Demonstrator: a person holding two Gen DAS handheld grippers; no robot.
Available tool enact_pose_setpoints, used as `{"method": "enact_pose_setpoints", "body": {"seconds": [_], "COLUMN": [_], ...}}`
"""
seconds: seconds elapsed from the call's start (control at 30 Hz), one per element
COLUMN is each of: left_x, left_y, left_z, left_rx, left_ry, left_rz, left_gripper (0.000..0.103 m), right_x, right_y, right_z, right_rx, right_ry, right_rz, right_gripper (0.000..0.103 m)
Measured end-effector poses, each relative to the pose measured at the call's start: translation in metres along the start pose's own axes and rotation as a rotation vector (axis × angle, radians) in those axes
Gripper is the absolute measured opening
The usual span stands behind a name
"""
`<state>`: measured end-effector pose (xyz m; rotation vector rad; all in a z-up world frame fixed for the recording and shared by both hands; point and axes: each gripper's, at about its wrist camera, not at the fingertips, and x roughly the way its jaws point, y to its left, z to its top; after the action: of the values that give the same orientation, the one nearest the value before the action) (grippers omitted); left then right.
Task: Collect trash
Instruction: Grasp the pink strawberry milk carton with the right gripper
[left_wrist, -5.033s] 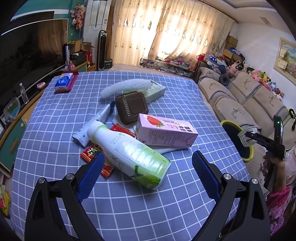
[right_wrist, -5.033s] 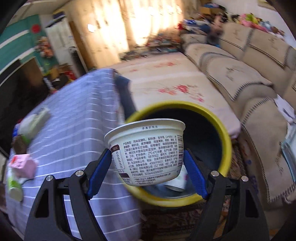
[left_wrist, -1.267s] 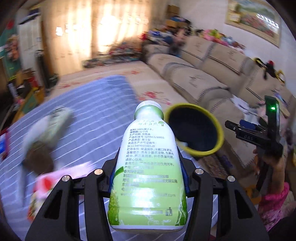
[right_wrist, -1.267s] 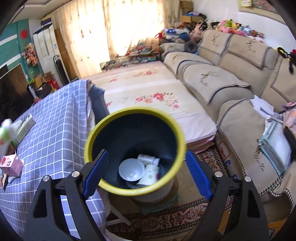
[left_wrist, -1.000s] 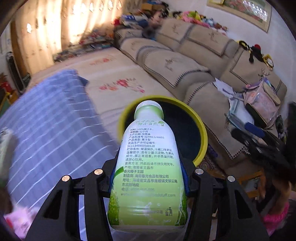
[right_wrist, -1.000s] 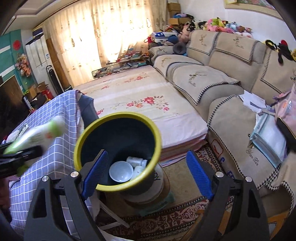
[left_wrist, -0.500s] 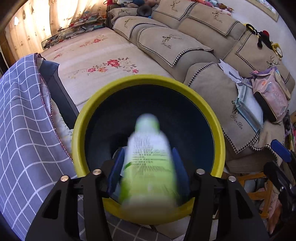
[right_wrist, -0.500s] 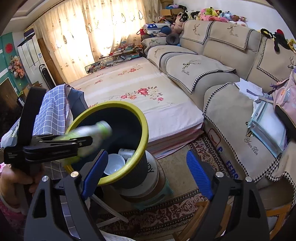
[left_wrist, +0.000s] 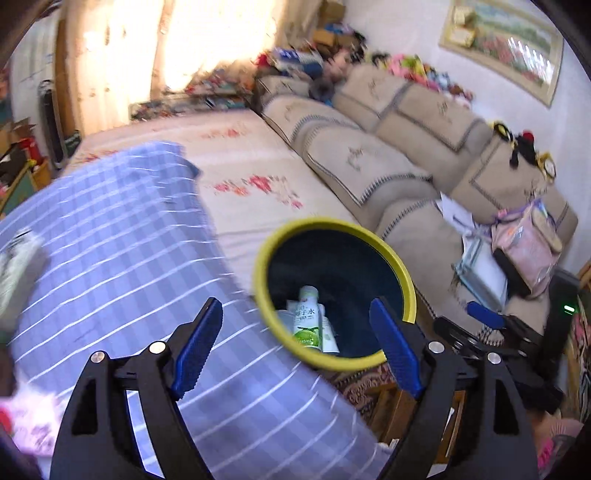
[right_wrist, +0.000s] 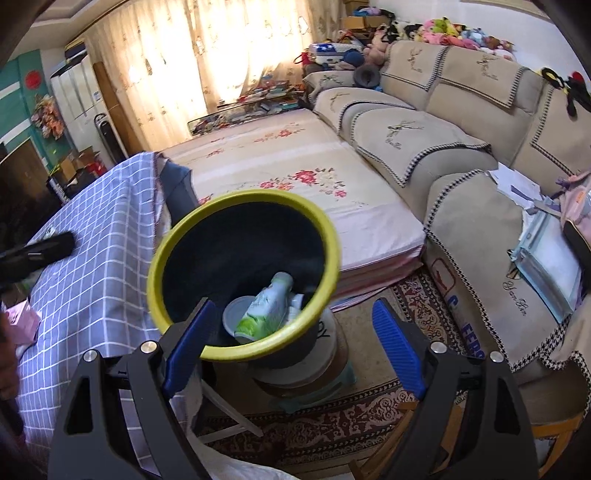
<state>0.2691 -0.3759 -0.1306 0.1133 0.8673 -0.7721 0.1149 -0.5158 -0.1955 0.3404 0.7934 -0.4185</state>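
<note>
Since a second ago the green-and-white bottle (left_wrist: 307, 320) has left the left gripper (left_wrist: 295, 345) and dropped into the yellow-rimmed bin (left_wrist: 397, 258); the view has swung off the bin mouth, back toward the checked tablecloth (left_wrist: 110, 236).

Left wrist view: jaws opening, blue pads well apart, nothing between them — the release is done. The bottle lies low in the bin on other white containers, long axis tilted, cap end pointing up and away toward the bin's far wall, green base toward the camera. The bin stands just beside the table edge, likely so trash needs only a short carry. A pink carton (left_wrist: 26, 424) shows blurred at lower left on the cloth — probably the next pick.

Right wrist view: right gripper (right_wrist: 291, 347) hangs above the bin, jaws wide, empty, apparently parked clear of the drop. Here the bottle leans diagonally, cap up and to the right, base down-left against a white cup (right_wrist: 236, 314). The bin sits raised on a stool (right_wrist: 317, 373) over a patterned rug, rim near table height. The other gripper's dark tip shows at the left edge over the cloth.
</note>
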Motion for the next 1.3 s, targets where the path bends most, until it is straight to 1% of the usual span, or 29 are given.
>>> {"method": "enact_pose_setpoints", "body": {"seconds": [0.07,0.13,0.23,0.3,0.4,0.47,0.6,0.67,0.73,0.9,0.97,1.13,1.23,1.3], "left_x": [-0.031,-0.064,-0.107,-0.136,-0.179,-0.199,-0.230,-0.240,-0.245,-0.247,-0.243,-0.243,-0.245,-0.243], "left_y": [0.016,0.035,0.066,0.090,0.127,0.145,0.178,0.190,0.198,0.207,0.209,0.208,0.213,0.218], "left_z": [-0.013,-0.031,-0.057,-0.078,-0.111,-0.129,-0.160,-0.172,-0.180,-0.192,-0.192,-0.194,-0.198,-0.201], "left_rx": [-0.030,-0.068,-0.126,-0.177,-0.254,-0.291,-0.363,-0.392,-0.419,-0.438,-0.443,-0.453,-0.465,-0.481], "left_ry": [-0.041,-0.083,-0.125,-0.157,-0.192,-0.200,-0.225,-0.237,-0.243,-0.241,-0.238,-0.230,-0.226,-0.222], "left_rz": [0.023,0.068,0.131,0.183,0.288,0.337,0.392,0.403,0.405,0.394,0.385,0.375,0.376,0.376], "left_gripper": [0.083,0.085,0.085,0.087,0.088,0.088,0.088,0.088,0.089,0.089,0.089,0.089,0.089,0.089], "right_x": [0.000,0.000,-0.002,-0.003,-0.008,-0.014,-0.021,-0.022,-0.020,-0.015,-0.015,-0.003,0.012,0.019], "right_y": [0.012,0.033,0.066,0.097,0.144,0.185,0.252,0.280,0.306,0.346,0.361,0.383,0.391,0.395], "right_z": [0.000,0.000,-0.002,-0.003,-0.006,-0.011,-0.024,-0.033,-0.041,-0.053,-0.057,-0.057,-0.053,-0.047], "right_rx": [-0.018,-0.054,-0.113,-0.171,-0.269,-0.361,-0.507,-0.572,-0.626,-0.660,-0.694,-0.748,-0.766,-0.745], "right_ry": [0.003,0.008,0.012,0.020,0.025,0.025,0.038,0.042,0.039,0.048,0.025,-0.003,0.024,0.036], "right_rz": [0.019,0.051,0.103,0.164,0.247,0.311,0.434,0.469,0.478,0.484,0.457,0.403,0.368,0.370], "right_gripper": [0.082,0.082,0.082,0.082,0.082,0.082,0.083,0.085,0.086,0.088,0.089,0.090,0.091,0.091]}}
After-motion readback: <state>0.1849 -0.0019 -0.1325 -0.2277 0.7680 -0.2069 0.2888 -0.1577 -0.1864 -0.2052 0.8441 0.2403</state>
